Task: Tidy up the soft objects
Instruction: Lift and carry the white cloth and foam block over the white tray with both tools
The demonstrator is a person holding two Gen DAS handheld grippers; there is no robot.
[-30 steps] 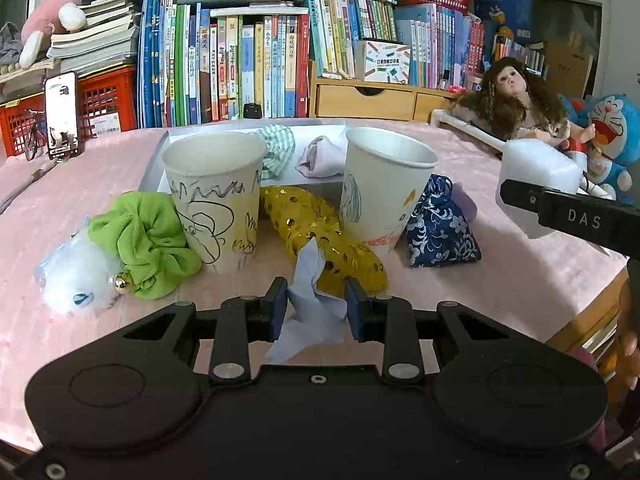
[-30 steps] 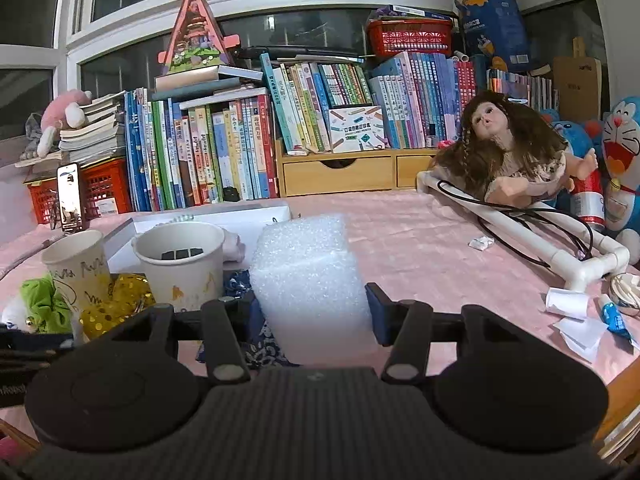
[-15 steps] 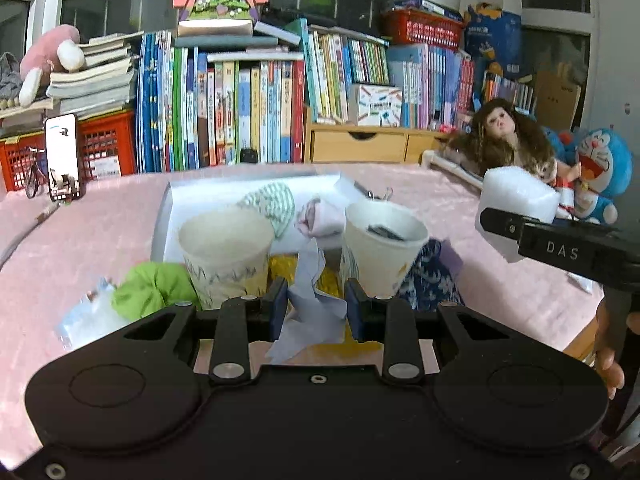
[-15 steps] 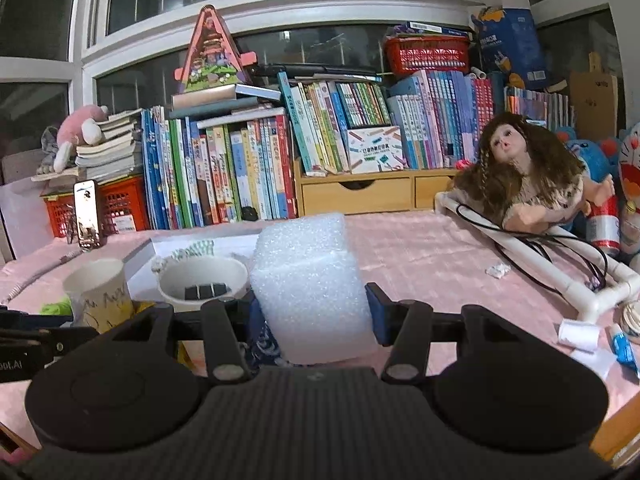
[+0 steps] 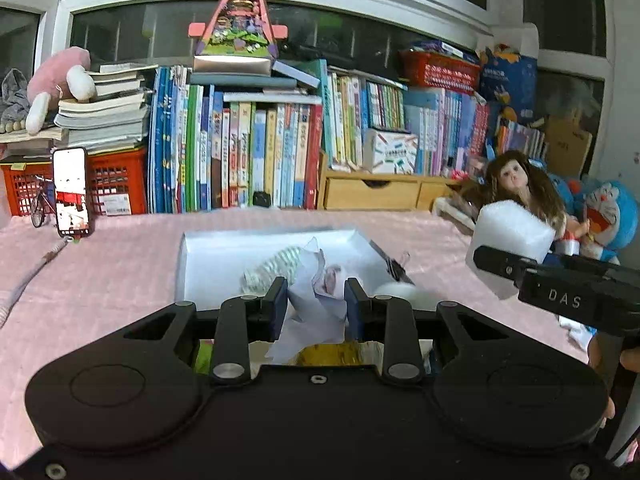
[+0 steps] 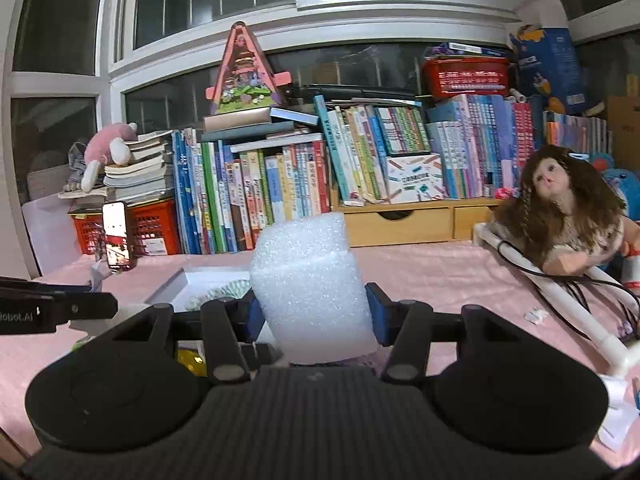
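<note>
My left gripper point(image 5: 316, 303) is shut on a crumpled pale lilac cloth point(image 5: 314, 312), held above the pink table. Beyond it lies a white tray point(image 5: 212, 256) holding a green-striped cloth point(image 5: 272, 268) and a pinkish cloth point(image 5: 334, 280). My right gripper point(image 6: 314, 312) is shut on a white foam block point(image 6: 308, 284), which also shows at the right of the left wrist view as the foam block point(image 5: 508, 232). A gold sequinned piece point(image 5: 328, 354) and a paper cup rim point(image 5: 396, 292) peek out under the left gripper. The tray point(image 6: 172, 284) sits left of the foam.
Books point(image 5: 260, 160) and a wooden drawer unit point(image 5: 372, 196) line the table's back. A phone point(image 5: 72, 192) stands on the left by a red basket point(image 5: 24, 188). A doll point(image 6: 568, 220) leans on white pipes point(image 6: 560, 292) at right. Paper scraps point(image 6: 534, 314) lie nearby.
Both grippers have risen with their loads and tilted up. The two paper cups, green scrunchie and blue pouch have dropped out of sight under the left gripper; the white tray now lies ahead.
</note>
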